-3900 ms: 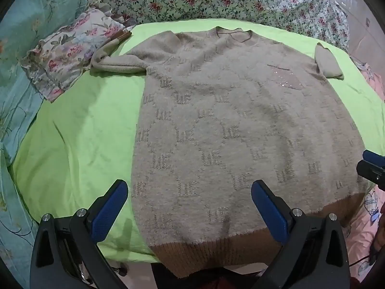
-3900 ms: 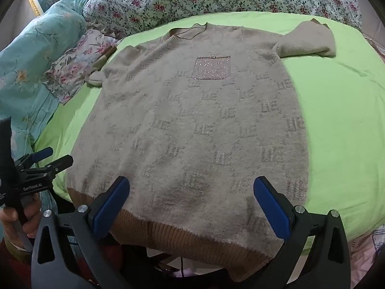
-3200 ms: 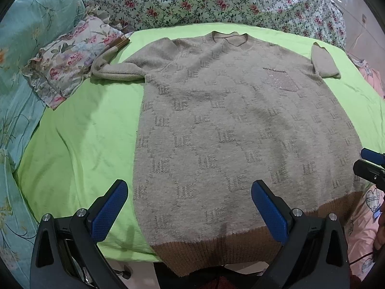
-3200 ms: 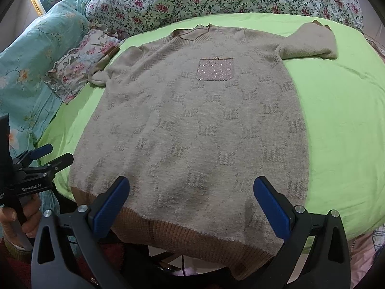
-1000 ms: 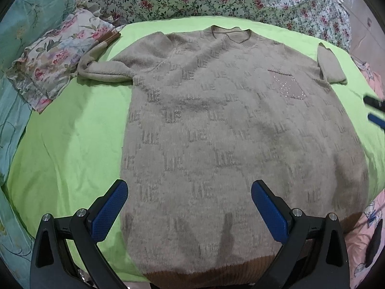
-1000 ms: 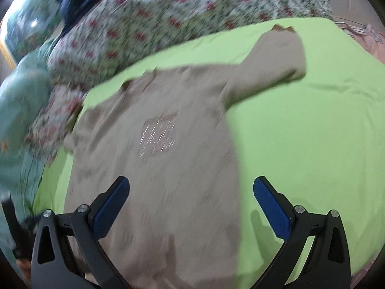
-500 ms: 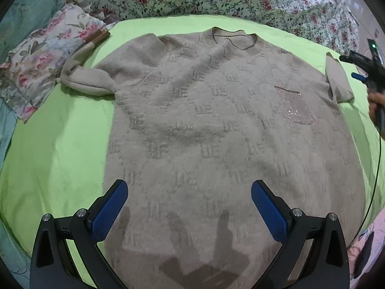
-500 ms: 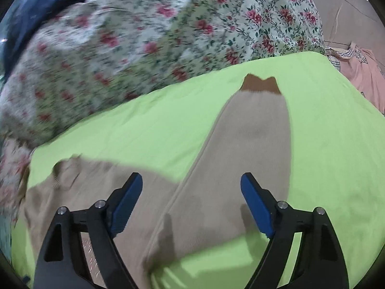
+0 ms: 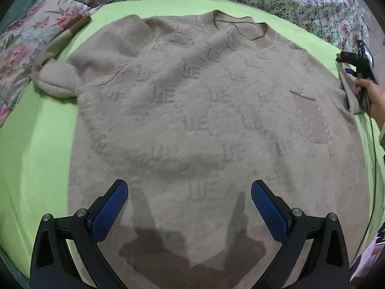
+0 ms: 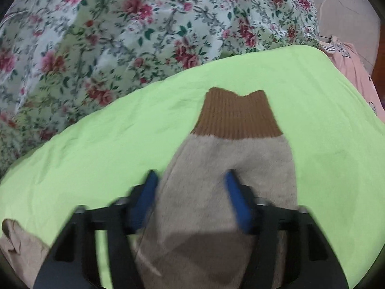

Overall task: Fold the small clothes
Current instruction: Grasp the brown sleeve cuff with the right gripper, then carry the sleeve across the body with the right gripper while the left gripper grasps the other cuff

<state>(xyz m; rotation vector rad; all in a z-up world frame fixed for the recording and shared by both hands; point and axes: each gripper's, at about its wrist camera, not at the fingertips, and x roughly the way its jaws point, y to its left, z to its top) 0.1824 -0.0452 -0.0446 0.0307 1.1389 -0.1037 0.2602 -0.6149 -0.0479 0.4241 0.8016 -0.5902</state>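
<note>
A beige knit sweater point(image 9: 192, 110) with a sparkly chest pocket point(image 9: 310, 120) lies flat, front up, on a green sheet point(image 9: 36, 144). My left gripper point(image 9: 189, 202) is open and empty, low over the sweater's lower body. In the right wrist view, my right gripper point(image 10: 190, 192) is partly closed with its blue fingers point(image 10: 146, 192) on either side of the sweater's right sleeve point(image 10: 231, 163), below the brown cuff point(image 10: 235, 115). The fingers are blurred. The right gripper also shows in the left wrist view point(image 9: 356, 65) at the sleeve.
A floral quilt point(image 10: 120, 36) lies bunched behind the green sheet. A floral pillow point(image 9: 26, 45) sits at the left, with the sweater's left sleeve point(image 9: 60, 48) folded beside it. Pink clothing point(image 10: 356, 72) lies off the right edge.
My right gripper has swung from the hem to the right sleeve and its jaws have narrowed around it. My left gripper has moved forward and lower over the sweater body.
</note>
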